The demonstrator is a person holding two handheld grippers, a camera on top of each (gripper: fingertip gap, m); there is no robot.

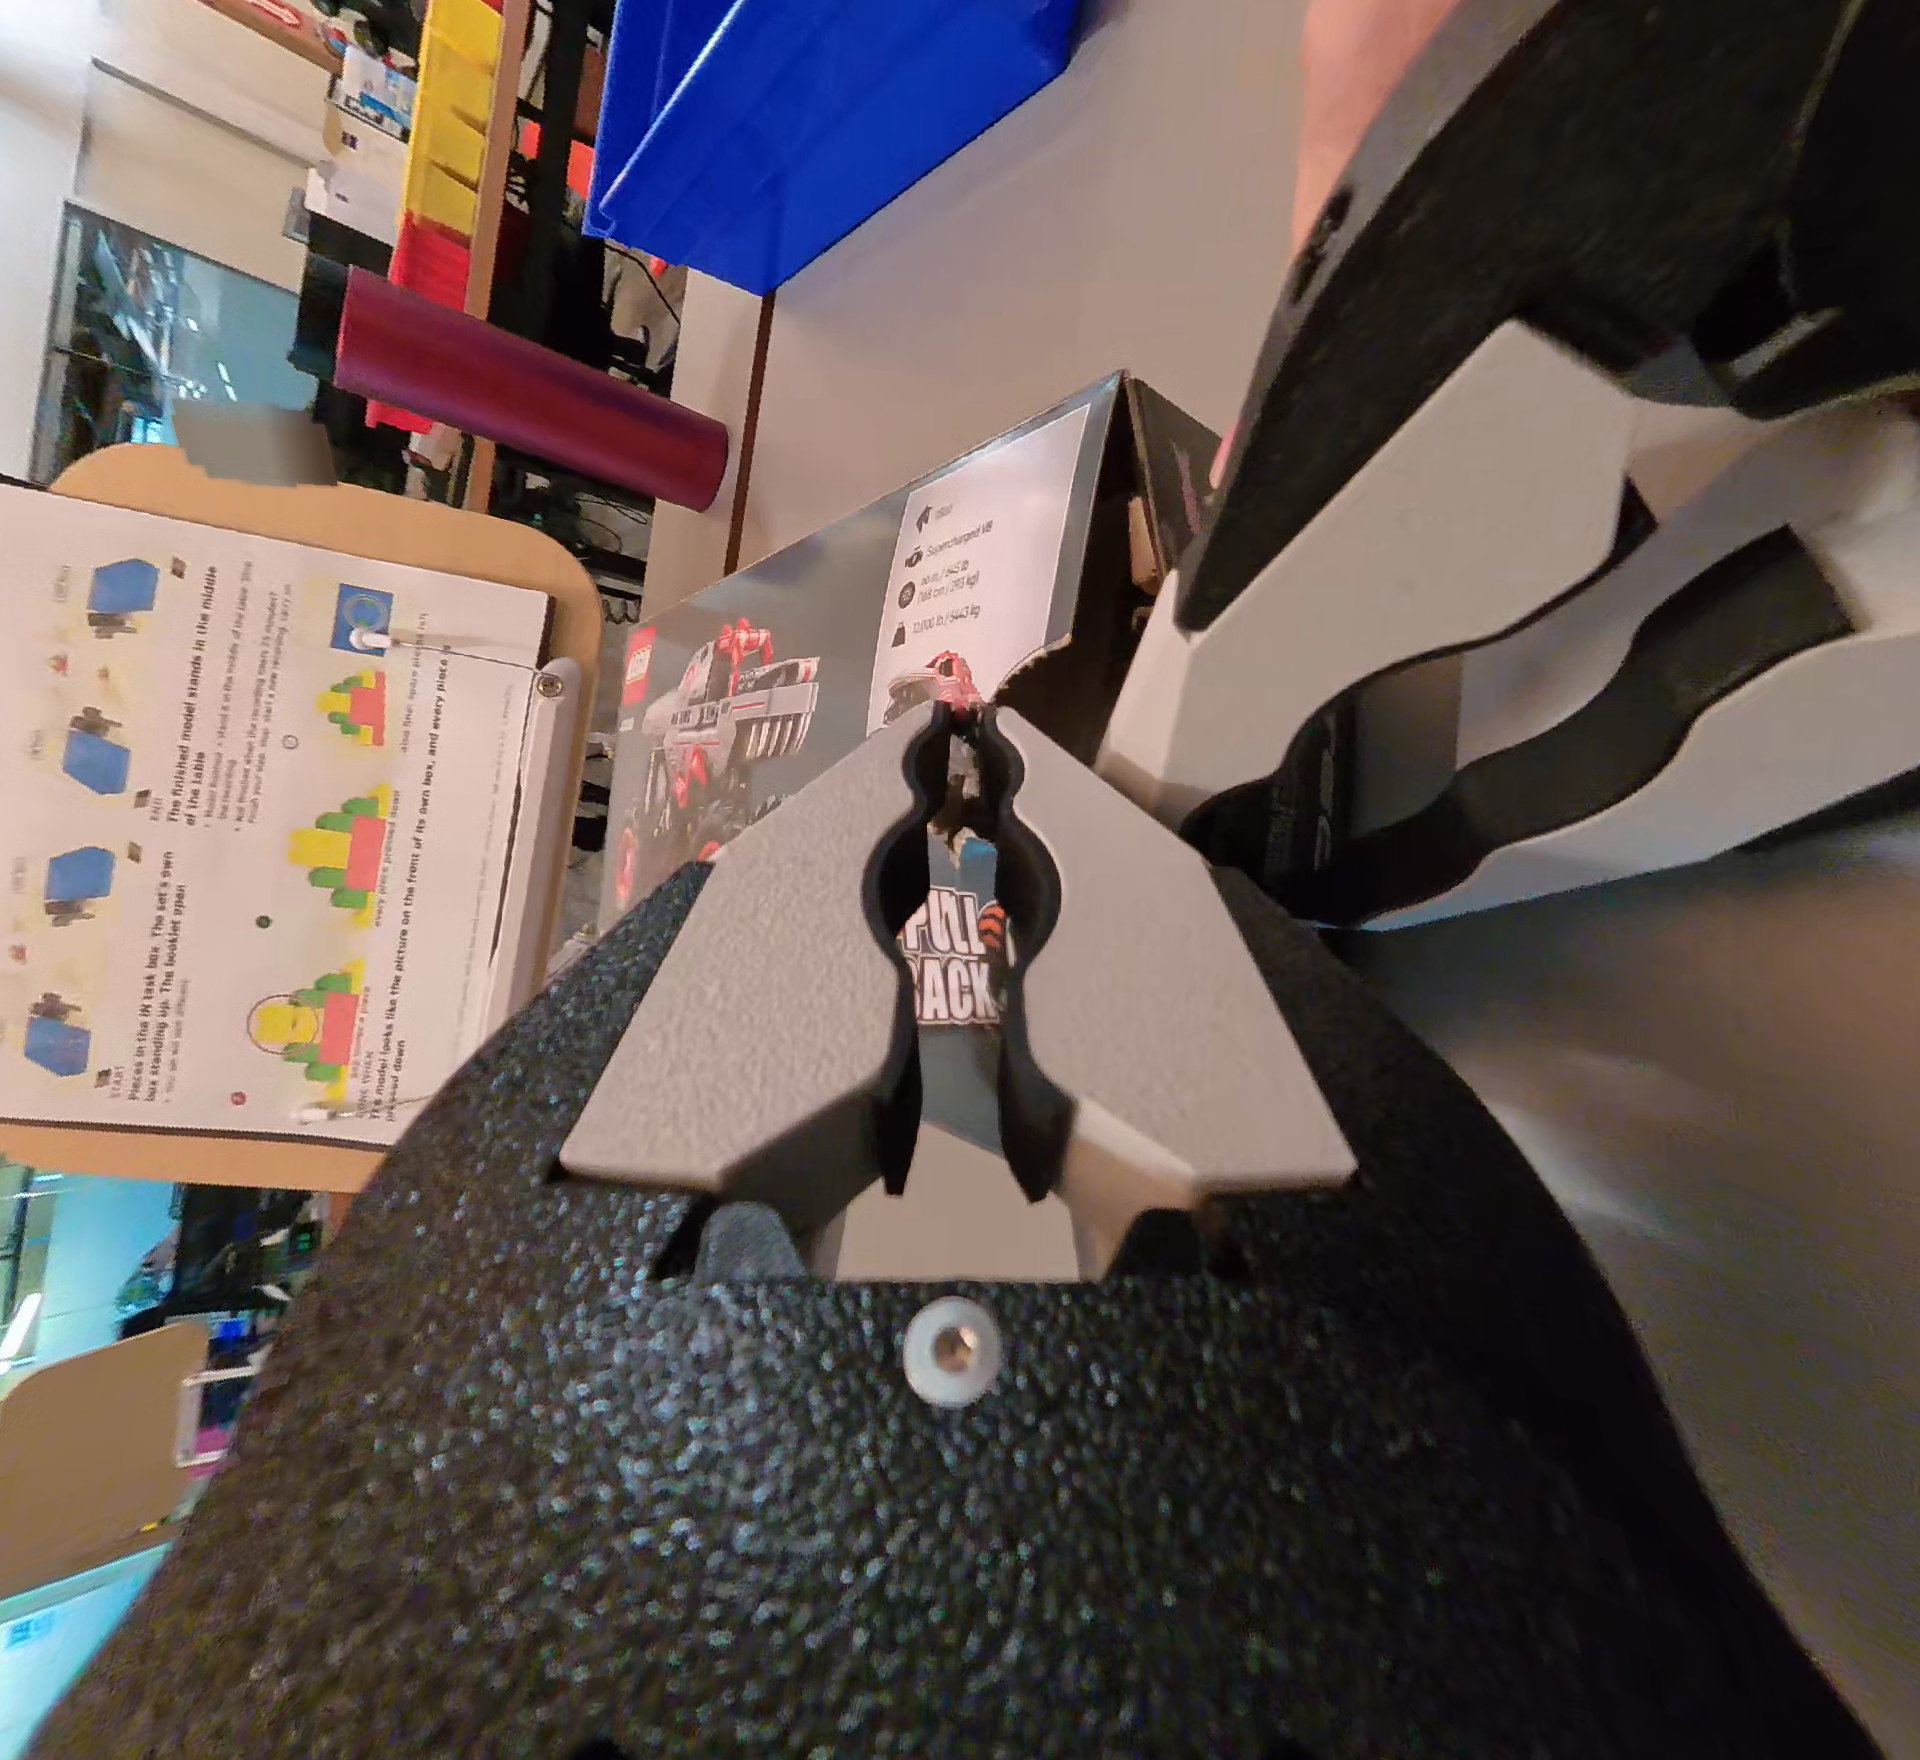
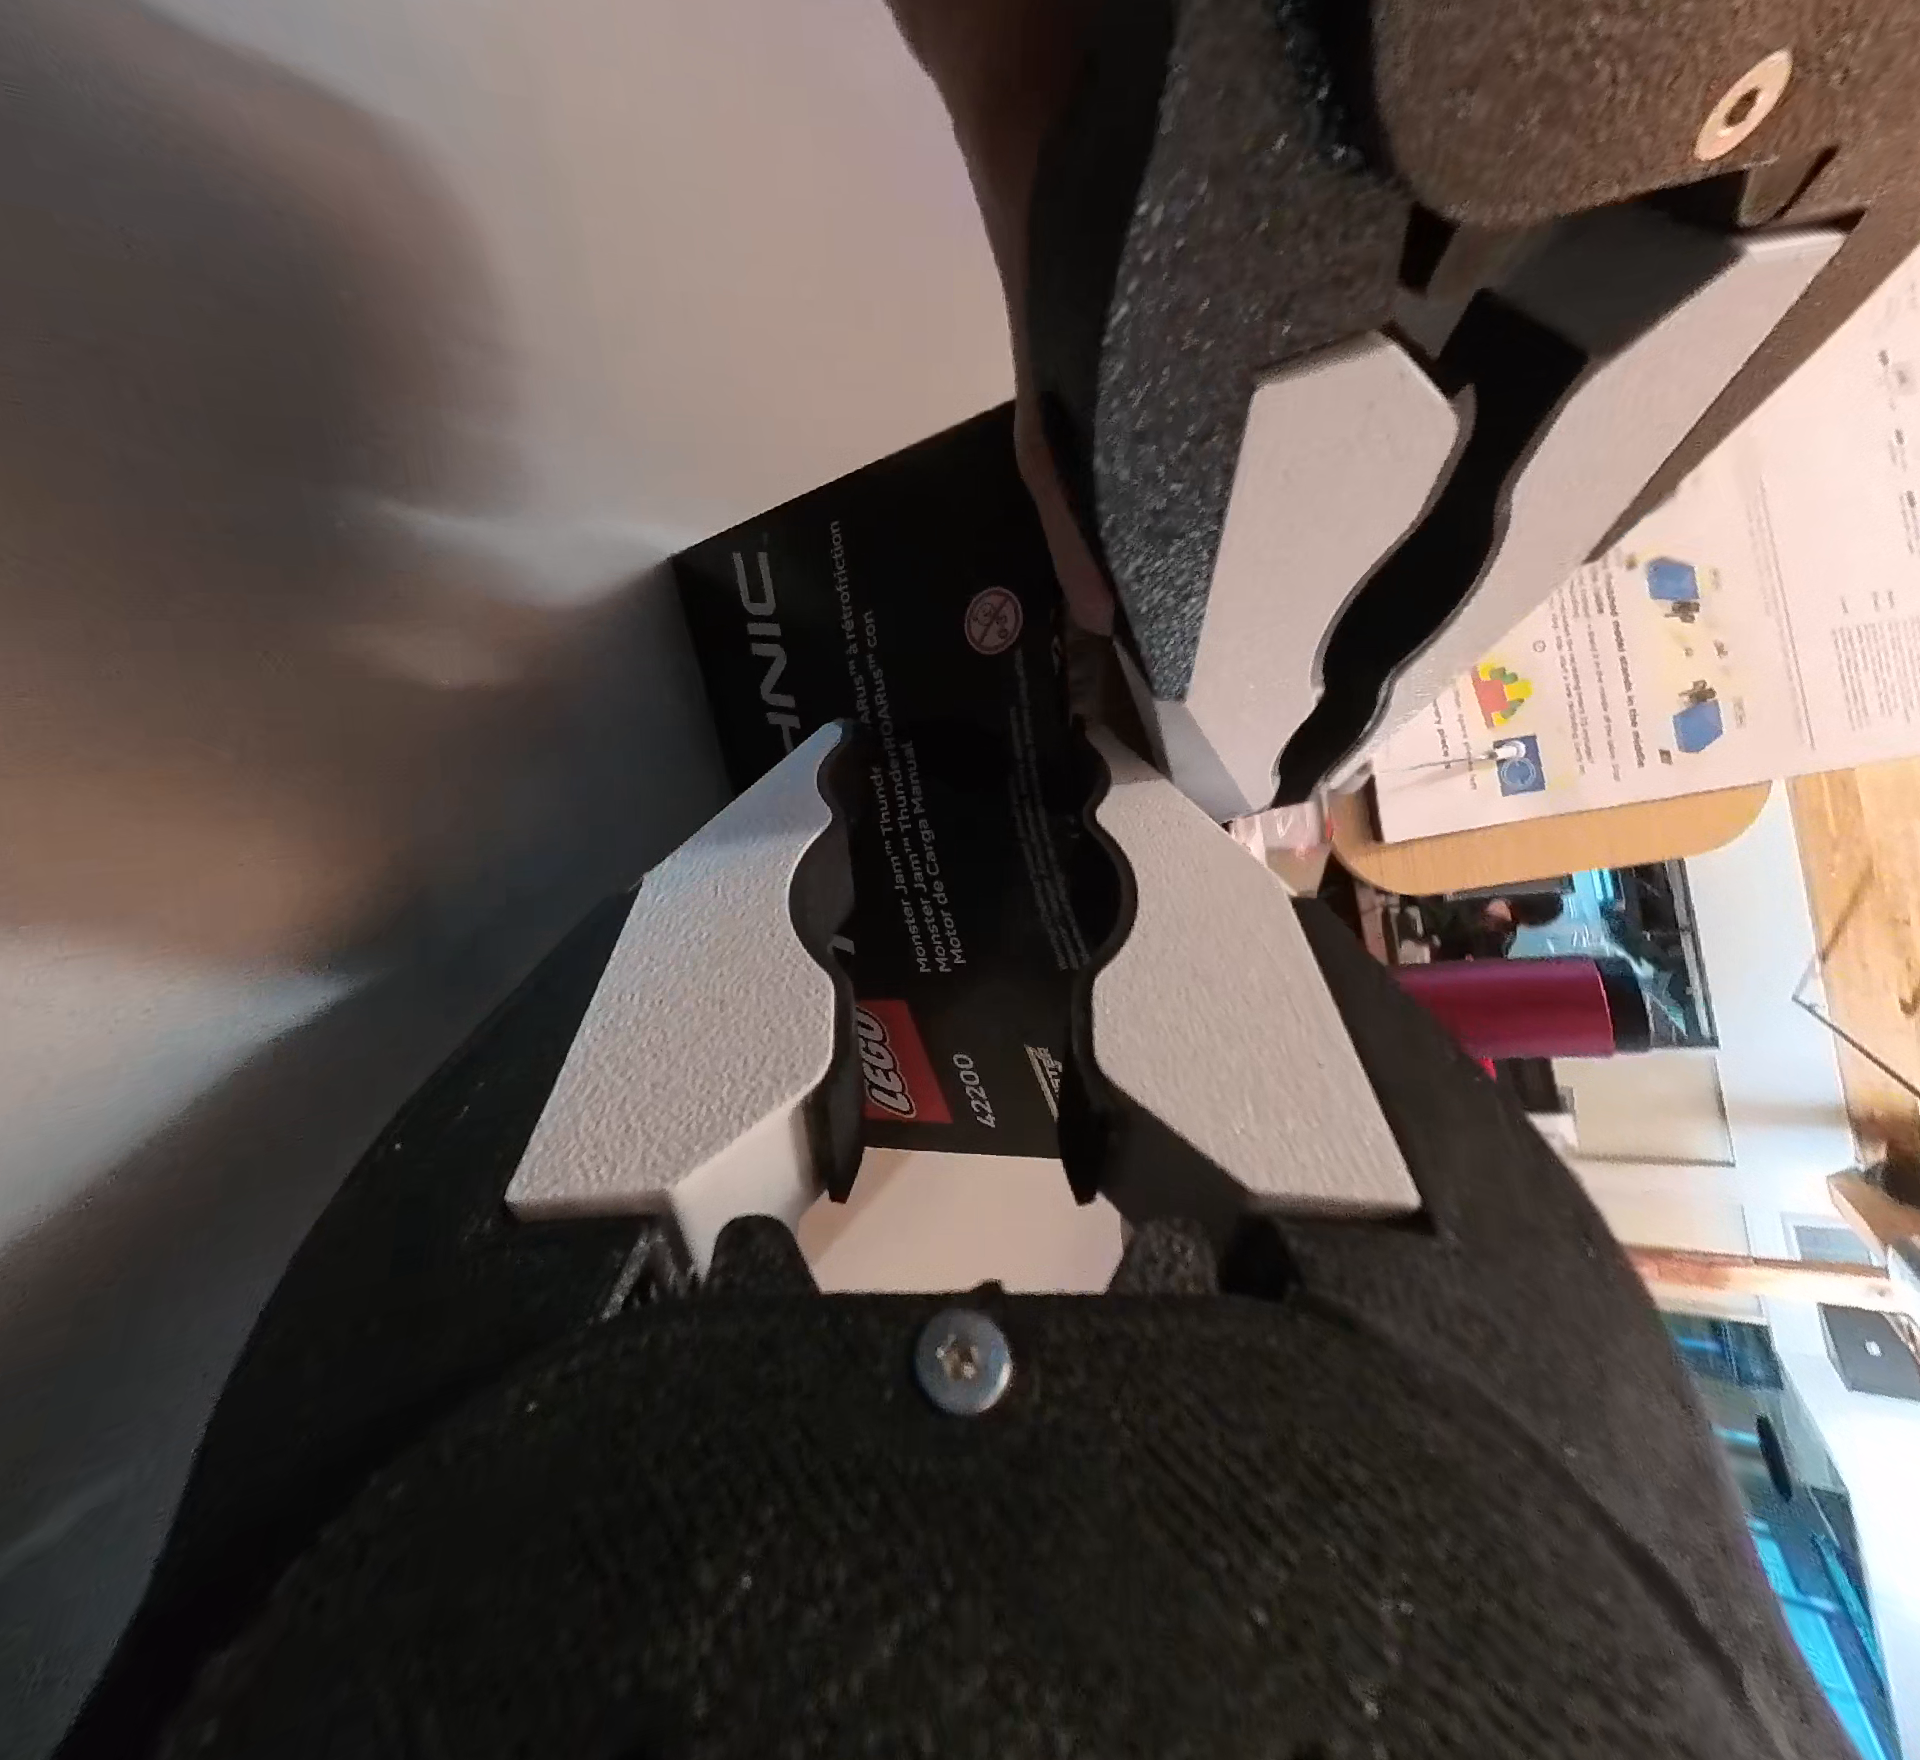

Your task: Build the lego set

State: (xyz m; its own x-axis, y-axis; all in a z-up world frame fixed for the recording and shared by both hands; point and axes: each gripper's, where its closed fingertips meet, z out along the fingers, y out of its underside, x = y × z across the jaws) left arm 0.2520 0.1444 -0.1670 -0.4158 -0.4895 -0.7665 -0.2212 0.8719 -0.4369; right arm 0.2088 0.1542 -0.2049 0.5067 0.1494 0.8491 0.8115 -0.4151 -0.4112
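So both views are rolled sideways here. The left gripper (image 1: pixel 966 723) has its tips pinched together right on the torn flap edge of the lego box (image 1: pixel 790 671), clamped on that ragged bit of cardboard. The box stands on the white table (image 1: pixel 1091 204), its printed truck side facing this camera.

The right gripper (image 2: pixel 961 754) is spread apart, jaws either side of the box's (image 2: pixel 935 931) black end panel, not touching it as far as I can tell. In the left view that right gripper (image 1: pixel 1382 775) shows just beside the box's open end, also spread.

Behind the box: a blue bin (image 1: pixel 831 58) on the table, a maroon cylinder (image 1: pixel 530 391), and an instruction sheet (image 1: pixel 260 827) on a wooden board (image 1: pixel 561 567). A bit of a hand (image 1: pixel 1351 48) shows on the right gripper's handle.
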